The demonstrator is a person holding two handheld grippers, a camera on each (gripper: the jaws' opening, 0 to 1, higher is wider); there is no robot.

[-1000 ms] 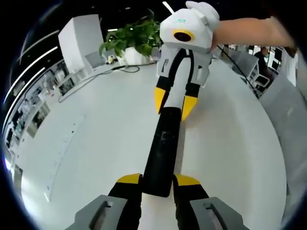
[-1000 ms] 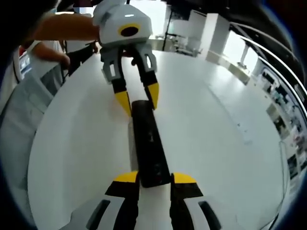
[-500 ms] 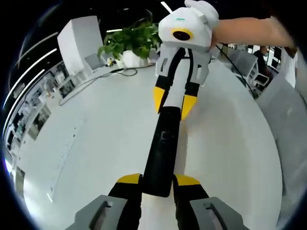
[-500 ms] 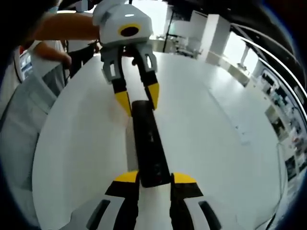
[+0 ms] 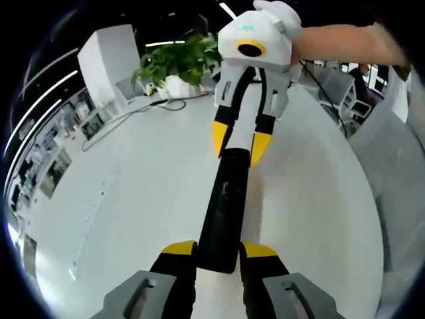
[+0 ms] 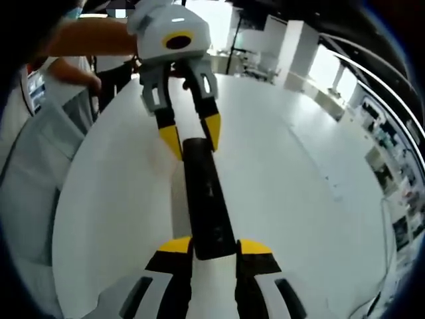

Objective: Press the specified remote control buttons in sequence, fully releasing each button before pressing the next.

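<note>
Remote: a long black remote control point(image 5: 223, 209) point(image 6: 206, 203), held off the white table point(image 5: 133, 199) point(image 6: 292, 199) between the two grippers, one at each end. Its buttons are too dark to make out.
Left gripper: in the left gripper view its yellow-tipped jaws point(image 5: 219, 251) rise from the bottom and sit narrow, closed on the near end of the remote, one tip against each long side. In the right gripper view the same gripper point(image 6: 190, 139) comes in from the top, tips pinching the far end.
Right gripper: in the right gripper view its jaws point(image 6: 214, 248) are likewise narrow and clamped on the near end of the remote. In the left gripper view it point(image 5: 240, 141) reaches in from the top, white body above, yellow tips on either side of the far end.
Hand: a bare forearm point(image 5: 339, 41) point(image 6: 86, 38) runs from behind each far gripper toward the edge of the view.
Table: round, white, glossy, bare under the remote.
Plant: a leafy green plant in a white pot point(image 5: 174, 63) stands at the far edge of the table in the left gripper view, with a dark cable point(image 5: 163, 103) trailing just beside it.
Surroundings: office desks and chairs beyond the table; a person in light clothing point(image 6: 40, 113) at the left of the right gripper view.
</note>
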